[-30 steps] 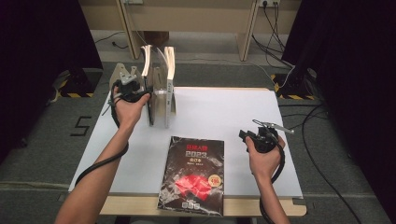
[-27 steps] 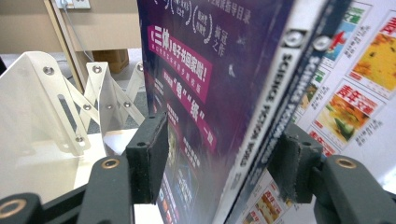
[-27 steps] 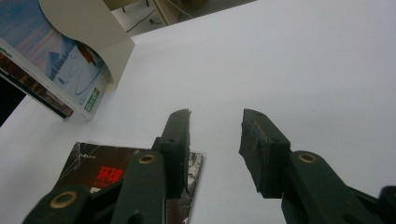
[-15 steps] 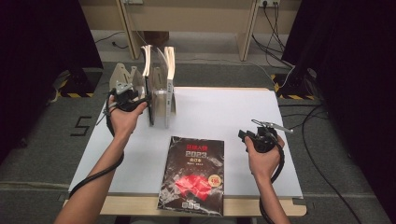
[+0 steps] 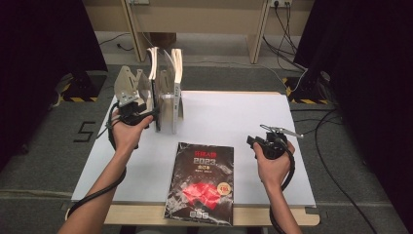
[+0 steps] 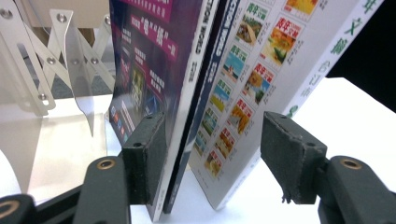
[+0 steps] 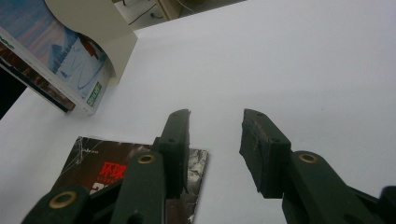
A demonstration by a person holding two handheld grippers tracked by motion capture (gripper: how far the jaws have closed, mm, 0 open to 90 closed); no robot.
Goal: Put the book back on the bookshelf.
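Several magazines stand upright in a metal rack (image 5: 171, 105) at the table's far left. My left gripper (image 5: 148, 116) reaches into them from the left side. In the left gripper view it (image 6: 212, 122) is open around the lower edges of a purple-covered magazine (image 6: 154, 60), a dark-spined one (image 6: 205, 70) and one with food pictures (image 6: 261, 60). The left pad lies along the purple cover; the right pad stands apart from the food-picture cover. A black magazine with red print (image 5: 202, 183) lies flat near the front edge. My right gripper (image 5: 253, 142) (image 7: 217, 116) hovers open and empty to the right of it.
The white table top (image 5: 234, 117) is bare between the rack and my right hand. The rack's scissor-like metal arms (image 6: 32, 74) stand left of the magazines. In the right gripper view the upright magazines (image 7: 60, 60) are at the upper left, and the flat magazine's corner (image 7: 107, 168) lies under the left jaw.
My left hand has drawn a little toward the near side of the table, beside the rack. The right hand and the flat magazine have not moved.
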